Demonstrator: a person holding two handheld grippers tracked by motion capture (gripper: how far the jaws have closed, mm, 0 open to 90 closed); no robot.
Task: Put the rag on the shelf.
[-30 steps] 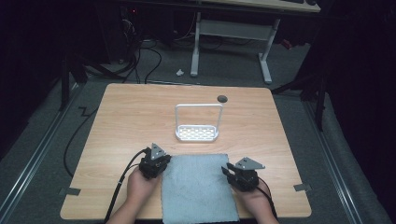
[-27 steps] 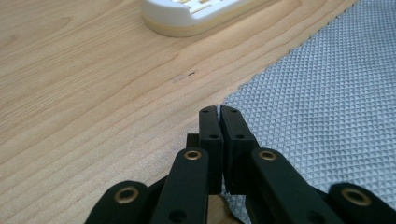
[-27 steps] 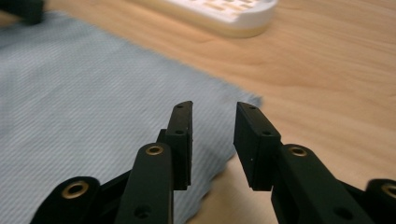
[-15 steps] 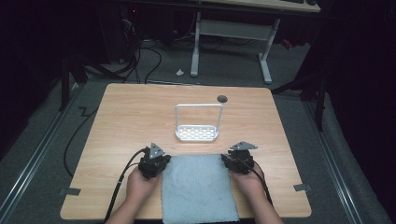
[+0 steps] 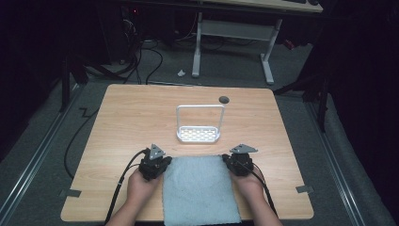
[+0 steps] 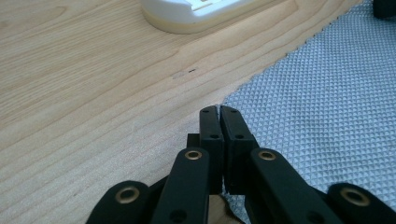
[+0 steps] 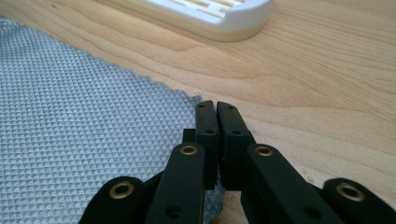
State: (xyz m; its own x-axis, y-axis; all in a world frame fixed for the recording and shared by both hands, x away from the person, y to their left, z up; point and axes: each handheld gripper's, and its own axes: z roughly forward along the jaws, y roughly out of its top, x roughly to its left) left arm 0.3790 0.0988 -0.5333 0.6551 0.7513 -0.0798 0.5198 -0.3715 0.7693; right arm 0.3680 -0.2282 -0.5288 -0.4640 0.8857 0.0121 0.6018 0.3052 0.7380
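Left gripper [image 6: 218, 111] jaws together at cloth [image 5: 197, 188] far corner. Right gripper [image 7: 215, 106] jaws together at opposite far corner. White rack [image 5: 198, 134] just beyond both.

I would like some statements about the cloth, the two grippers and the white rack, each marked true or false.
1. The grey cloth lies flat between the two grippers. True.
2. The left gripper has its fingers wide open. False: they are closed together, at the cloth's far corner.
3. The white rack stands on the cloth. False: it stands on the bare table, beyond the cloth.
4. The right gripper is at the cloth's other far corner. True.
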